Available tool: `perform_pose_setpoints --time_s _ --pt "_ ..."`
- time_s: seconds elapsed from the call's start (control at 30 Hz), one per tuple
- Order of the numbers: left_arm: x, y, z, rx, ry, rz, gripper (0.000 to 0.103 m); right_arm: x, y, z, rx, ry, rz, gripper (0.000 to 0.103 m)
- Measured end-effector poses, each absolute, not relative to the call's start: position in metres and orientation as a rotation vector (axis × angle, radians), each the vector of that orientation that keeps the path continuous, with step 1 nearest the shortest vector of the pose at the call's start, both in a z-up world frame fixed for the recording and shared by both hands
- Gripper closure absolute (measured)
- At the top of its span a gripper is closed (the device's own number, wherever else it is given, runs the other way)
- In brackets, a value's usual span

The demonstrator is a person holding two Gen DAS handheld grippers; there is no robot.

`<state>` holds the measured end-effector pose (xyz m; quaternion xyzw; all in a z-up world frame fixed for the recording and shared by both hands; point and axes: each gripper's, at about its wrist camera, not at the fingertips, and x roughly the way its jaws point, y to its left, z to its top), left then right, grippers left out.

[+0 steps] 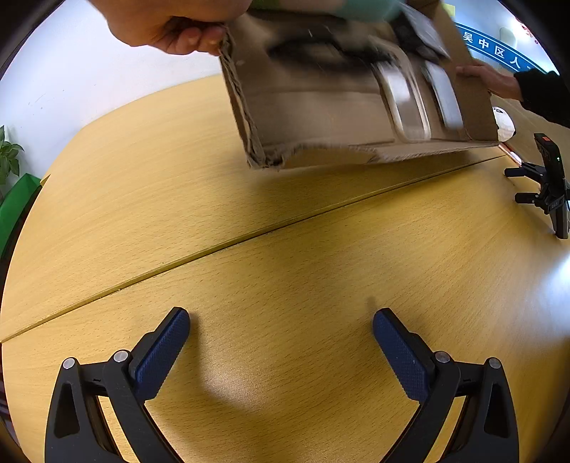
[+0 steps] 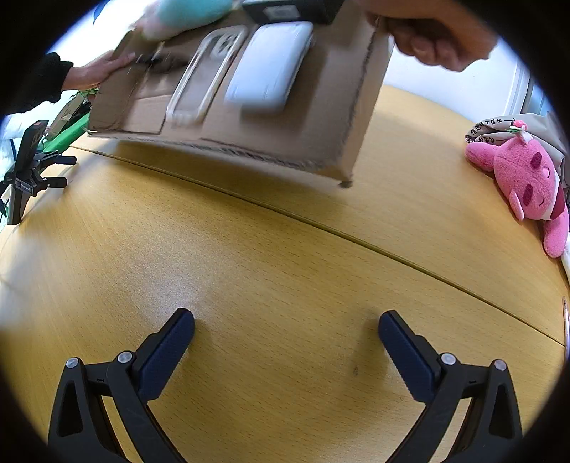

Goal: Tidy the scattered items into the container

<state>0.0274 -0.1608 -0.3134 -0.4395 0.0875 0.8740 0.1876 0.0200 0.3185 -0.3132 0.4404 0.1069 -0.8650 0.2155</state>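
A shallow cardboard box [image 1: 313, 107] is held tilted above the far side of the wooden table [image 1: 285, 249] by two bare hands [image 1: 171, 25]. Blurred items slide inside it: a clear phone case [image 2: 203, 76], a white flat pack [image 2: 270, 67], a teal soft item [image 2: 185, 14] and a black device [image 2: 292, 9]. The box also shows in the right wrist view [image 2: 285, 135]. My left gripper [image 1: 281, 331] is open and empty low over the table, well short of the box. My right gripper [image 2: 286, 333] is open and empty too.
A pink plush toy [image 2: 523, 181] lies at the table's right edge by a printed bag [image 2: 498, 128]. A black phone stand [image 1: 548, 181] stands on the table; it also shows in the right wrist view [image 2: 25, 167]. Green packaging [image 2: 67, 135] and a potted plant [image 1: 7, 153] sit at the edges.
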Motion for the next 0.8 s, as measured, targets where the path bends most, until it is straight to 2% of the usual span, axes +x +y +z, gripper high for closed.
perform_pose_setpoints --time_s 0.8 --pt "0.0292 -0.1594 -0.3145 -1.239 0.241 2.466 0.000 0.0201 0.3182 -0.3136 1.221 0.298 -2.397 0.000"
